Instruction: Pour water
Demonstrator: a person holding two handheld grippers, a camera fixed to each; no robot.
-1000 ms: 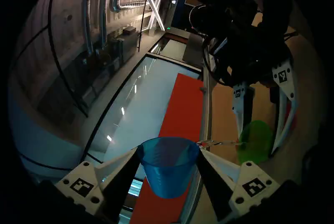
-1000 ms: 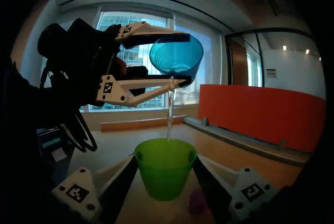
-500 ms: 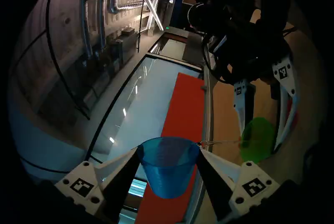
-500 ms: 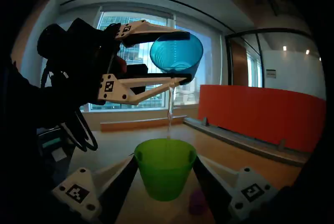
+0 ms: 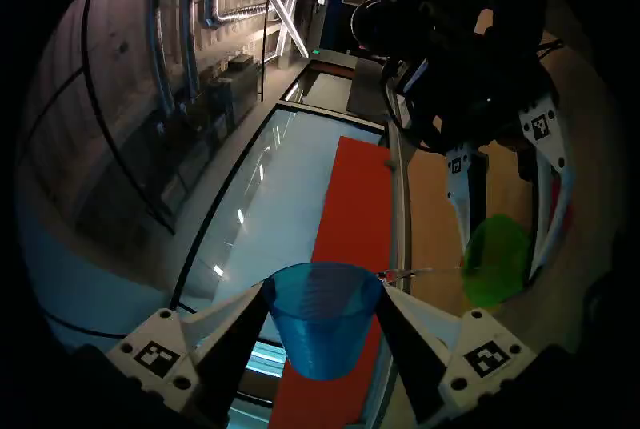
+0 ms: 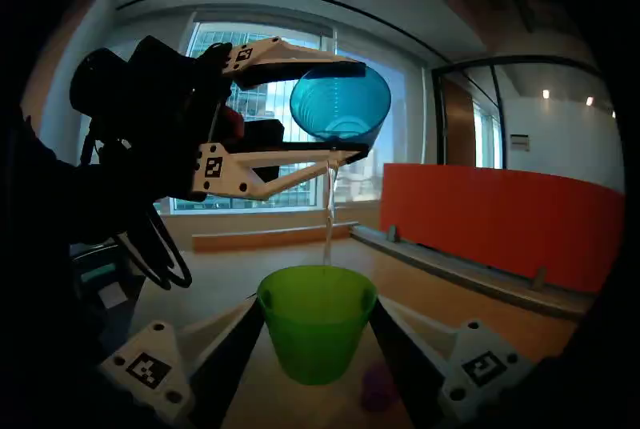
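Here, in the right gripper view, a wide window [image 6: 256, 109] spans the far wall. A long red partition [image 6: 500, 217] runs along the right side of the wooden tabletop [image 6: 232, 277].

The left gripper [image 6: 360, 109] hangs high above the tabletop, turned sideways so that one finger lies over the other. Both fingers press on the blue cup [image 6: 340, 105], which is tipped over with its mouth toward the right gripper's camera. The right gripper [image 6: 316, 301] sits low and level. Its two fingers are clamped on the sides of the green cup [image 6: 316, 333], which stands upright directly below the blue cup and well apart from it.

A thin stream of water [image 6: 328, 221] drops from the blue cup's lower rim into the green cup's open mouth. In the left gripper view the stream shows as a fine line from the blue cup's rim across to the green cup between the right gripper's fingers.

A small purple thing [image 6: 374, 385] lies on the tabletop just beside the green cup's base, too blurred to identify.
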